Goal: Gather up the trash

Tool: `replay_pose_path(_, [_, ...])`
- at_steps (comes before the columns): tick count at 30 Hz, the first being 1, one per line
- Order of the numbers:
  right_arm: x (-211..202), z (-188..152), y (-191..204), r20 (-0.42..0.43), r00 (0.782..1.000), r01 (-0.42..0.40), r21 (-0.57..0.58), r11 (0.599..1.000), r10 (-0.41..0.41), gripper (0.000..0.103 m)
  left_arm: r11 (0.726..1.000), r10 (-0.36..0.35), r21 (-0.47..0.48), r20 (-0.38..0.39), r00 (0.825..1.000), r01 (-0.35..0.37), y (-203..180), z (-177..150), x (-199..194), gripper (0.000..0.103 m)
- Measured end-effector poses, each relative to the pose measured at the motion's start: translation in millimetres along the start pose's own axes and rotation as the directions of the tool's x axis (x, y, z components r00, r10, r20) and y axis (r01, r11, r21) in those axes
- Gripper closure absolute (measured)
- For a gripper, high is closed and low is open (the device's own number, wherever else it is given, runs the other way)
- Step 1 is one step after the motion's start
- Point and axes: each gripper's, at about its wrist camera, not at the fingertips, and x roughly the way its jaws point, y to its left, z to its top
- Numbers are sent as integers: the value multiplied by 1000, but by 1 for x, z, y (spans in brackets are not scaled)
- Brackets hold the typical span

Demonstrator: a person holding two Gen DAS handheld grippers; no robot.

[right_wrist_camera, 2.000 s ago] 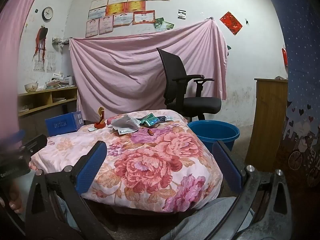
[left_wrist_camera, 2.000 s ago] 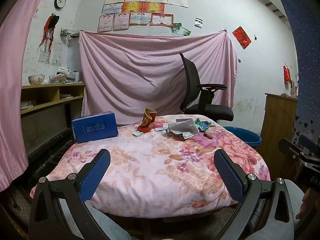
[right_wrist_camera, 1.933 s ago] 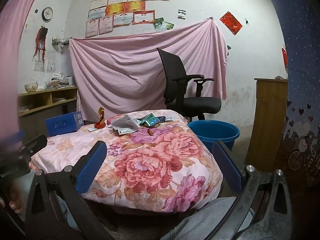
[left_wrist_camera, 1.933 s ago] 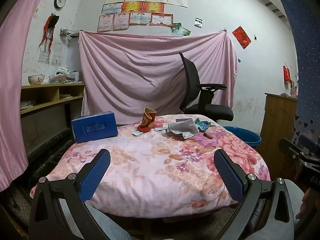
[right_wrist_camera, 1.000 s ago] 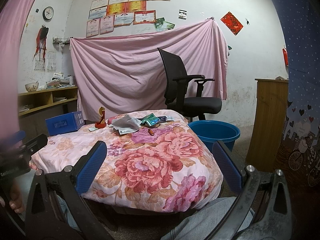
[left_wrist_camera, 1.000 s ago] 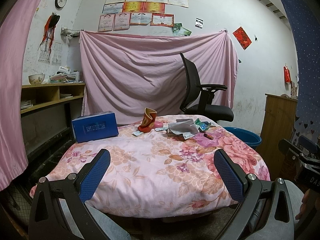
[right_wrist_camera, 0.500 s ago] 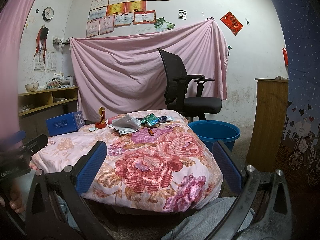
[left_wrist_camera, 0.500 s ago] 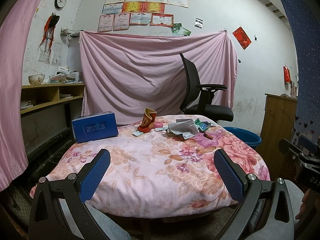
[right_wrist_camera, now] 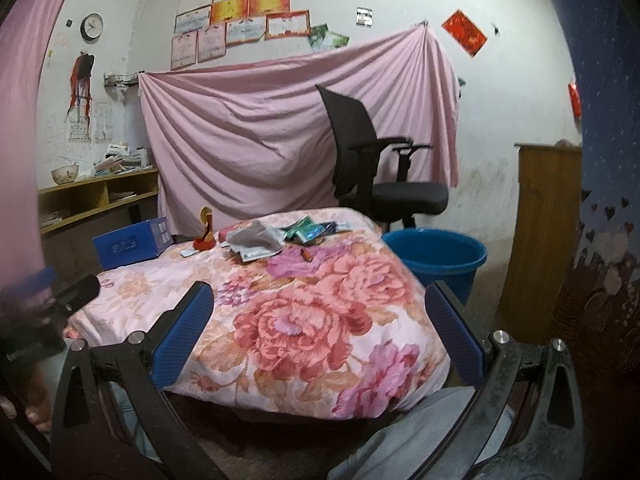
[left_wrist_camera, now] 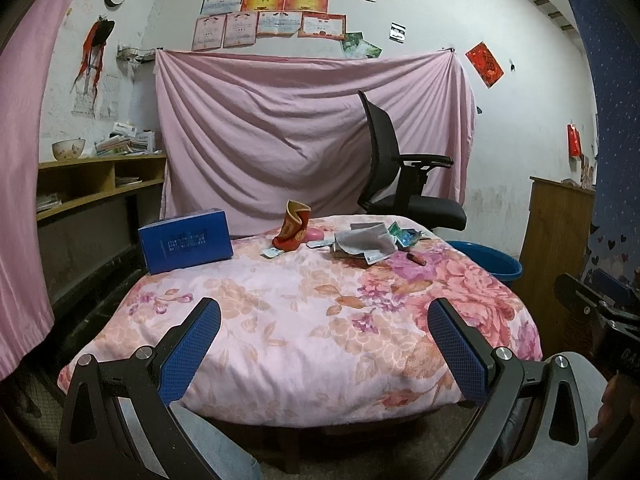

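Item 1, risks. The trash pile [left_wrist_camera: 366, 242] lies loose on a soft floral quilt [left_wrist_camera: 280, 320]; I judge a pinch there could catch fabric along with a wrapper, or push flat packets [right_wrist_camera: 304, 233] away instead of lifting them. The small red-brown piece [left_wrist_camera: 416, 258] looks round enough to roll. The red pouch [left_wrist_camera: 294, 230] and blue box [left_wrist_camera: 186, 246] stand beside the pile and may not be trash; I could take them by mistake.

Item 2, positions. My left gripper [left_wrist_camera: 324, 344] is spread wide and empty, held off the near edge of the quilt; the pile is well apart, at the far side. My right gripper [right_wrist_camera: 320, 336] is likewise spread and empty, near edge, pile far ahead. The blue tub [right_wrist_camera: 436, 254] sits on the floor just beside the quilt's right side, a likely drop point.
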Motion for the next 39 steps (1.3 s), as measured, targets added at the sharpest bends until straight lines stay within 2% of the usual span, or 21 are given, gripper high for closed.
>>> replay_pose_path(29, [5,-4,-2,5,1000,-13,-3,1000,13,0,1000,9,11,8,1000,-9,-3,-2,0,1])
replay_pose_path(39, [8,-3,-2,-27,999,-34,23,999,35,0,1000,-9,9,-20,1000,9,-2,3,7,1])
